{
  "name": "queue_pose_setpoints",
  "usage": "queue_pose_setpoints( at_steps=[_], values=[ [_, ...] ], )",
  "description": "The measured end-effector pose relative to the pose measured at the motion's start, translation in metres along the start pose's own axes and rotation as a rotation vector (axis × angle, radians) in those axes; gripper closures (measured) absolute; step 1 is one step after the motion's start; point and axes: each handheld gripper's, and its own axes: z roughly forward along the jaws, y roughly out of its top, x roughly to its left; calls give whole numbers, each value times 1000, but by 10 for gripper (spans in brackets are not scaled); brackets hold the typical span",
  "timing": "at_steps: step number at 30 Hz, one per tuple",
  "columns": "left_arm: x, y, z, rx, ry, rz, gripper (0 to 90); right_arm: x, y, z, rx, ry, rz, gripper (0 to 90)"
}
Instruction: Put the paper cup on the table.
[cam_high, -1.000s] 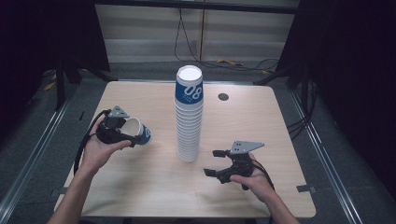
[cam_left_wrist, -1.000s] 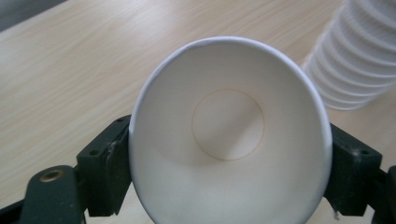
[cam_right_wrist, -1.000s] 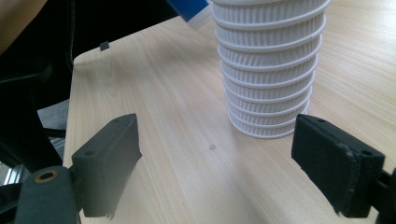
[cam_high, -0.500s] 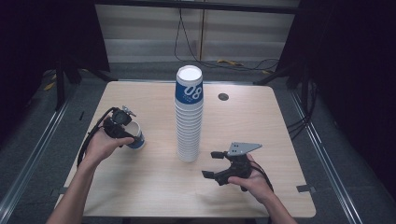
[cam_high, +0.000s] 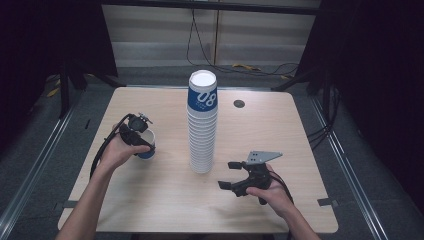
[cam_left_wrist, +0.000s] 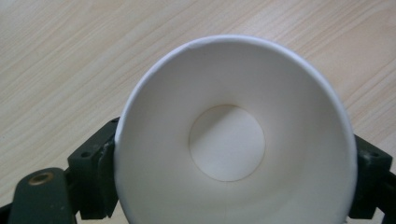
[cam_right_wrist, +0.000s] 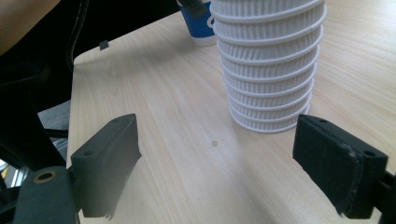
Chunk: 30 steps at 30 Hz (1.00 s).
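My left gripper (cam_high: 141, 136) has its jaws clamped on the sides of a single paper cup (cam_high: 147, 145), mouth up (white inside, blue outside), which stands upright on the left half of the desk (cam_high: 150, 200), well apart from the tall stack of cups (cam_high: 202, 125) at the centre. My right gripper (cam_high: 231, 175) rests near the stack's base; its jaws, which have just been opening, stand wide with nothing between them.

High view above table (cam_high: 150, 200) facing fwd/down, gripper views close, all share cup stack (cam_high: 202, 125)
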Motion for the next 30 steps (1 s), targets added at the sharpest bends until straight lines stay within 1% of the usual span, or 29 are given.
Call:
queue_pose_setpoints(
  at_steps=[1, 2, 5, 6, 7, 8, 9, 11, 12, 13, 14, 15, 17, 18, 19, 20, 21, 22, 23, 24, 26, 28, 29, 30],
  values=[
    [0, 0, 1, -2, -1, -7, 136, 0, 0, 1, 2, 1, 0, 143],
    [0, -1, 1, -2, 2, 0, 136, 0, 0, 1, 3, 2, -4, 142],
    [0, -4, 4, -3, -5, -2, 136, 1, 0, 2, 3, 3, -6, 143],
    [0, -6, 6, -5, -25, -8, 143, 1, 0, 1, 2, 4, -4, 143],
    [1, -8, 7, -13, -48, -5, 166, 1, 0, 0, 0, 4, -4, 143],
    [1, -11, 9, -18, -68, -9, 166, 1, 0, 0, 0, 4, -4, 143],
    [1, -13, 12, -22, -65, -9, 165, 0, 0, 0, -2, 4, -1, 143],
    [0, -18, 16, -45, -96, -43, 142, 0, 0, 0, -1, 7, 5, 143],
    [1, -19, 16, -51, -99, -23, 140, -1, 0, 1, -3, 11, 7, 143],
    [0, -21, 15, -61, -85, -12, 143, -1, 0, 1, -4, 12, 13, 143],
    [0, -22, 16, -69, -78, -26, 153, -1, 0, 1, -4, 9, 11, 143],
    [0, -23, 16, -67, -77, -22, 161, -1, 0, 1, -3, 11, 9, 143],
    [0, -27, 16, -68, -63, 4, 163, -1, 0, 1, -1, 11, 8, 143],
    [0, -30, 16, -73, -68, -5, 163, 0, 1, 0, -4, 10, 7, 143],
    [1, -32, 15, -90, -59, -8, 163, 0, 1, 0, -4, 10, 7, 143],
    [1, -36, 15, -103, -39, -25, 161, 0, 1, 0, -12, 1, 3, 144],
    [0, -39, 15, -112, -25, -33, 158, 0, 2, -2, -29, -10, 3, 145],
    [0, -41, 15, -124, -30, -38, 158, 0, 2, -2, -29, -10, 3, 145],
    [-1, -44, 15, -139, -37, -54, 163, 0, 2, -3, -31, -15, 6, 146],
    [-1, -47, 15, -151, -31, -66, 165, -1, 2, -3, -36, -20, 6, 146],
    [0, -52, 12, -193, -20, -90, 162, -2, 2, -5, -36, -28, 7, 146],
    [0, -55, 8, -214, -11, -93, 161, -2, 2, -4, -38, -26, 5, 146],
    [0, -56, 7, -215, -15, -81, 155, -2, 2, -5, -39, -27, 5, 146],
    [1, -58, 4, -226, -36, -72, 162, -2, 2, -5, -39, -27, 4, 146]
  ],
)
